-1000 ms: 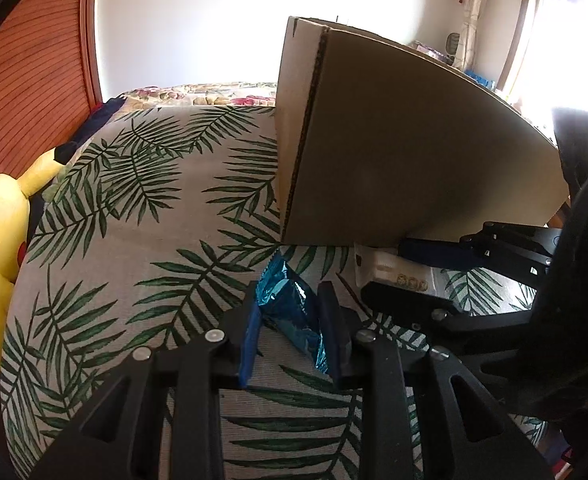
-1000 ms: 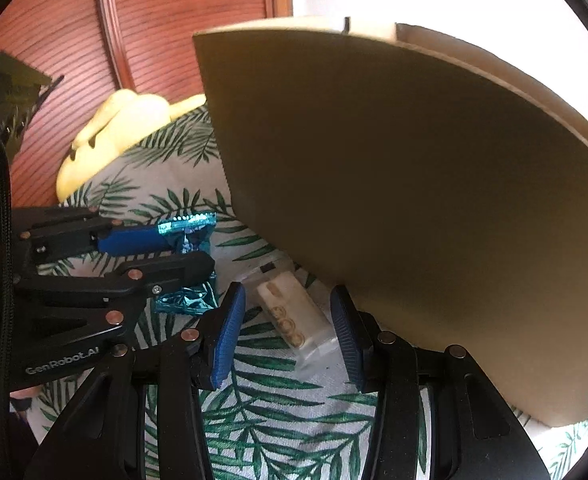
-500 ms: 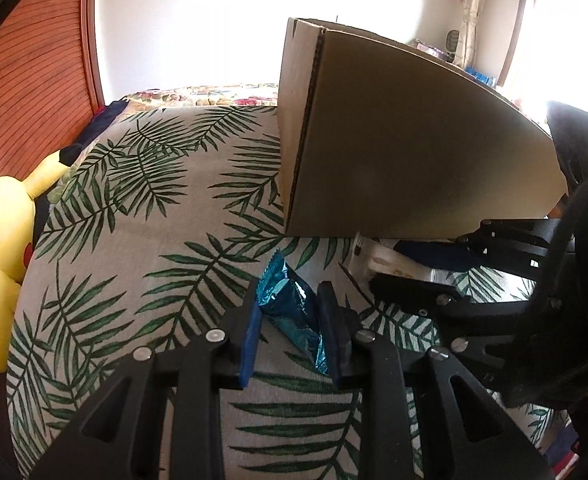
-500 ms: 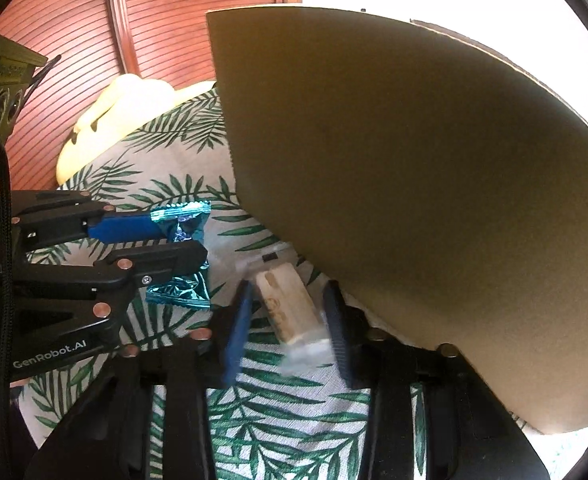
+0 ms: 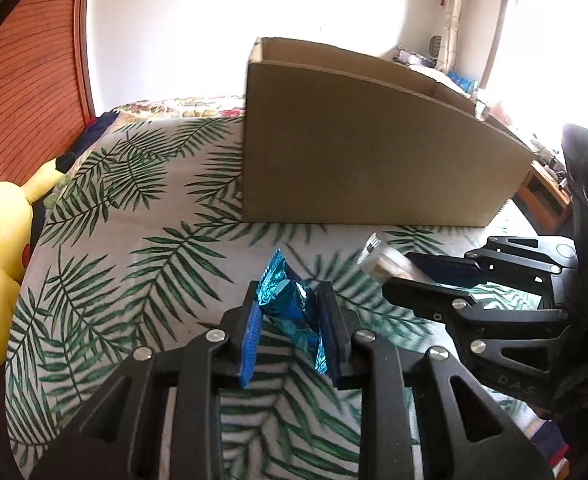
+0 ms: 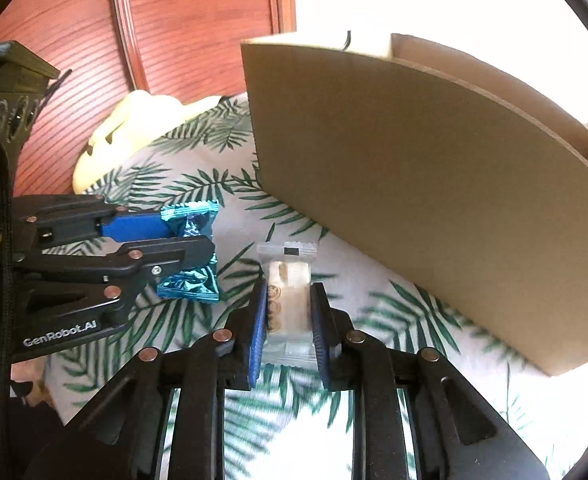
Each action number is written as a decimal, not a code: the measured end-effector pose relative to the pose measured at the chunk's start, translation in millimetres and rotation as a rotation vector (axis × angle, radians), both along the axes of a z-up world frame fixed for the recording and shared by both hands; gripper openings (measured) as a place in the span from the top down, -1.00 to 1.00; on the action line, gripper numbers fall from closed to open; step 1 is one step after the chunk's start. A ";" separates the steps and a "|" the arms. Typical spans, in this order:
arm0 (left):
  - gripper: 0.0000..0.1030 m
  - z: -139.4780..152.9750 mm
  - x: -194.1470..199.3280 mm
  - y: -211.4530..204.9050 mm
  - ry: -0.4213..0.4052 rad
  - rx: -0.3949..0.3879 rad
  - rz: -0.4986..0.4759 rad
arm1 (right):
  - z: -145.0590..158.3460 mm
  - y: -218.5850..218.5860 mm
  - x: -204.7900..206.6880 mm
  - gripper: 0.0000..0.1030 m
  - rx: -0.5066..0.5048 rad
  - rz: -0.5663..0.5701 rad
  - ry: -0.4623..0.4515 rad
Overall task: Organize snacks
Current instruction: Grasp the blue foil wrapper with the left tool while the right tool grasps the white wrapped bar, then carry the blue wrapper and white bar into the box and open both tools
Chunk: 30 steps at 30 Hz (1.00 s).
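Gripping a crinkled blue foil snack [image 5: 284,304], left gripper [image 5: 290,312] jaws clamped. Right gripper [image 6: 288,312] jaws clamped on clear-wrapped pale snack [image 6: 288,300].

Now clamped on the pale snack bar [image 6: 288,300] by the right hand-held gripper [image 6: 286,300], wide apart a second ago. Both lifted off the bed, blue foil packet [image 5: 284,304] raised; cardboard box [image 5: 357,160] farther off.

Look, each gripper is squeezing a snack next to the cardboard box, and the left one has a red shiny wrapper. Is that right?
Almost. The left gripper is squeezing a blue shiny wrapper, not a red one, as the left wrist view shows. The right gripper does squeeze a clear-wrapped snack next to the cardboard box.
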State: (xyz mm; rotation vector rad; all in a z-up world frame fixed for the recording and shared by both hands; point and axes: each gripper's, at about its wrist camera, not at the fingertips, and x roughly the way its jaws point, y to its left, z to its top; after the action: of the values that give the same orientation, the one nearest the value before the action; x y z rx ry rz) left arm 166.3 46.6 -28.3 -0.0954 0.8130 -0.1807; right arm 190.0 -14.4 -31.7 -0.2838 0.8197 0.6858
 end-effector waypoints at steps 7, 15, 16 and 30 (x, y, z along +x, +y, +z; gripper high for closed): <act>0.51 14.1 -23.6 -25.3 -0.034 -0.004 -0.039 | 18.9 -36.3 -29.9 0.63 0.049 -0.067 -0.041; 0.51 23.4 -41.6 -53.5 -0.067 -0.031 -0.098 | 36.9 -82.1 -57.9 0.63 0.121 -0.153 -0.094; 0.51 24.2 -43.4 -56.1 -0.070 -0.038 -0.105 | 37.9 -85.5 -59.1 0.63 0.131 -0.162 -0.097; 0.51 47.8 -52.5 -69.1 -0.143 -0.042 -0.144 | 56.4 -134.7 -71.7 0.62 0.229 -0.300 -0.168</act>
State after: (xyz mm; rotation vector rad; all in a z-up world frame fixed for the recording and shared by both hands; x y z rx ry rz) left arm 113.8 -22.5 19.5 -0.0624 0.6740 -0.3372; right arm 118.3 -149.1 24.7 -0.0095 0.6006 0.4612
